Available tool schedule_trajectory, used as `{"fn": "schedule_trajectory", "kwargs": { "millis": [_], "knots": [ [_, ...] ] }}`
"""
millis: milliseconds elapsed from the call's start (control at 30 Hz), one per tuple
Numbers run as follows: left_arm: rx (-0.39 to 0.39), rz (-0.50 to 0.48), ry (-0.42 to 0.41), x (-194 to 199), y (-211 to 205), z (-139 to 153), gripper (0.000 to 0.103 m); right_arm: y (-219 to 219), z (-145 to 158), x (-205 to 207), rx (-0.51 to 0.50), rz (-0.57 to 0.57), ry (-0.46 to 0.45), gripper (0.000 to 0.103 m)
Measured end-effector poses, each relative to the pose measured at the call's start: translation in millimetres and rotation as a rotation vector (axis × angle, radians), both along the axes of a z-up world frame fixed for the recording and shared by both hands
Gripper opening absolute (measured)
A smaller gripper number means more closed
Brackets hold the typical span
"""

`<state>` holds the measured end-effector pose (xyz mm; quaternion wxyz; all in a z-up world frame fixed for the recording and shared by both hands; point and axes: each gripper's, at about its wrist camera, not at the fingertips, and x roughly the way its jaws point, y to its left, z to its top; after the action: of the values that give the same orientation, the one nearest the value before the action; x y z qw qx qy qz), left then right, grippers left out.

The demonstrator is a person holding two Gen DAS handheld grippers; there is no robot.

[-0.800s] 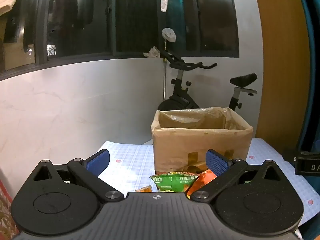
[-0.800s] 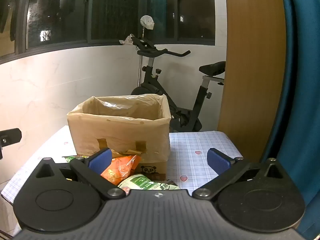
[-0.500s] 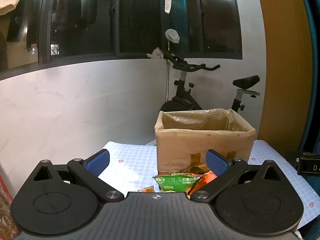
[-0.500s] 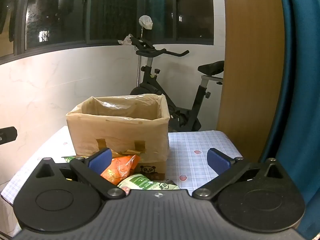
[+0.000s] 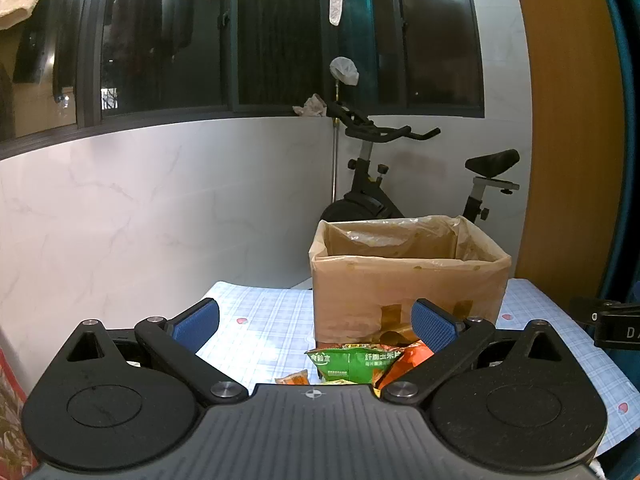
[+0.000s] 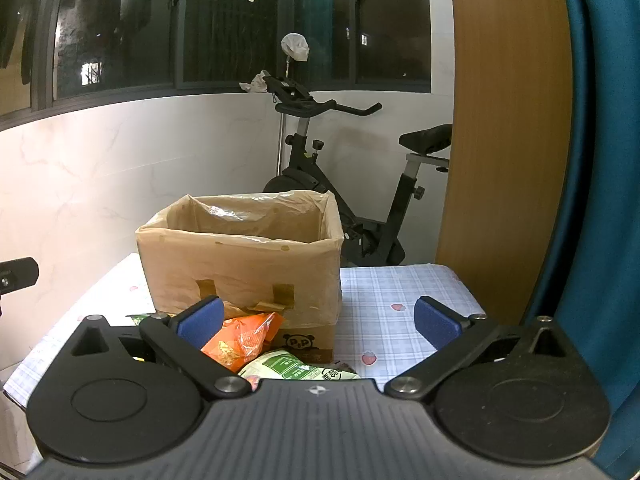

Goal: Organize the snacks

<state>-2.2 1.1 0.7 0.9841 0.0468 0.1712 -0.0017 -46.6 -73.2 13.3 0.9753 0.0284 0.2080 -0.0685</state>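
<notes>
A plastic-lined cardboard box stands open on the checked tablecloth; it also shows in the right wrist view. Snack bags lie in front of it: a green bag, an orange bag and a small orange packet. The right wrist view shows the orange bag and a pale green bag. My left gripper is open and empty, above the bags. My right gripper is open and empty, near the box front.
An exercise bike stands behind the table against the white wall. A wooden panel and a blue curtain are on the right. The table's right edge is near the other gripper's body.
The left gripper has risen and shifted slightly left, so the box sits lower and further right in its view. The right gripper has barely moved. Both stay open.
</notes>
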Motion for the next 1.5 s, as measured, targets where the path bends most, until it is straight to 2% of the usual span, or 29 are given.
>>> {"fn": "schedule_trajectory", "kwargs": {
  "millis": [1500],
  "knots": [
    [-0.007, -0.004, 0.013, -0.4, -1.0, -1.6, 0.103, 0.2, -2.5, -0.7, 0.005, -0.003, 0.003, 0.103]
  ]
}}
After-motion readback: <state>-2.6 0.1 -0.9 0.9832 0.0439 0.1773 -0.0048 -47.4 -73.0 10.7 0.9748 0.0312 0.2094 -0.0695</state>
